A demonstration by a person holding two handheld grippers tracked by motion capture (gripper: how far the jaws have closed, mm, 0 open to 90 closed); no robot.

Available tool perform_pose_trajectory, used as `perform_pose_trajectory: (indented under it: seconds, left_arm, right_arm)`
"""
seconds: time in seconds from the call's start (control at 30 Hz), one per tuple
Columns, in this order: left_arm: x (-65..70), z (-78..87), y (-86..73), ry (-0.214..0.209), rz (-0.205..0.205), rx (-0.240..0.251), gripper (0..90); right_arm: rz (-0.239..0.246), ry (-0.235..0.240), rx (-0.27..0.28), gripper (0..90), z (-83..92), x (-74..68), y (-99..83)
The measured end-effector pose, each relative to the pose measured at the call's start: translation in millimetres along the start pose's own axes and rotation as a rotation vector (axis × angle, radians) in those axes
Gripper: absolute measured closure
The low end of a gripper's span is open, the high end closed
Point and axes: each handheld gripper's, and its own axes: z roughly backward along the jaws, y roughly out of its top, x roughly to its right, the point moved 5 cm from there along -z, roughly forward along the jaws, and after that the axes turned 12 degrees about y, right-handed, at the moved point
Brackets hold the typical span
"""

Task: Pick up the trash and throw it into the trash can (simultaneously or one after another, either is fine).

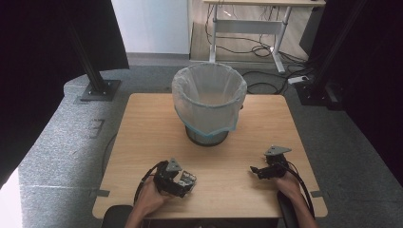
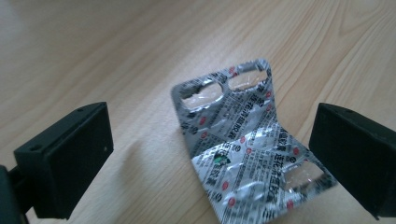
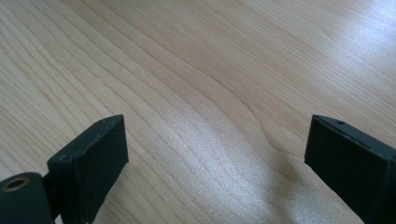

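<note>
The left gripper sits low over the table with its jaws wide apart around a bent, emptied blister pack, touching neither side of it; the step in hand looks like a grasp about to close, probably ahead of dropping the pack in the lined bin at the table's middle; the next move calls for closing squarely on the springy foil. The right gripper hangs open over bare wood. The left gripper view alone gives the foil's printed lettering; the high view places the bin.
</note>
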Motion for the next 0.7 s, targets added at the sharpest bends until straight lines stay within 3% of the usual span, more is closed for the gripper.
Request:
perform_pose_trajectory:
  seconds: [0.2, 0.3, 0.37, 0.43, 0.57, 0.7]
  left_arm:
    - [10.5, -12.3, -1.8, -0.001, -0.054, -0.047, 0.4]
    - [12.2, -13.6, -2.2, -0.005, -0.064, -0.049, 5.2]
    - [11.9, -11.4, -0.7, -0.006, -0.066, -0.035, 17.9]
    - [11.4, -10.2, -0.5, -0.009, -0.071, -0.03, 24.2]
    - [10.6, -8.9, 0.4, -0.015, -0.071, -0.035, 30.5]
    - [10.2, -8.3, 1.0, -0.015, -0.076, -0.036, 31.9]
  right_arm:
    - [0.008, -0.004, -0.007, 5.6, -1.5, 0.7, -0.7]
    - [0.015, -0.009, -0.019, 5.5, -3.4, 1.4, -2.0]
    - [-0.001, 0.003, -0.013, 3.9, -5.4, 3.6, -3.8]
    - [-0.014, 0.008, -0.006, 3.1, -5.9, 4.6, -4.5]
    - [-0.047, 0.022, -0.003, 1.6, -6.8, 6.8, -5.9]
    - [-0.047, 0.021, -0.003, 1.6, -6.8, 7.0, -5.9]
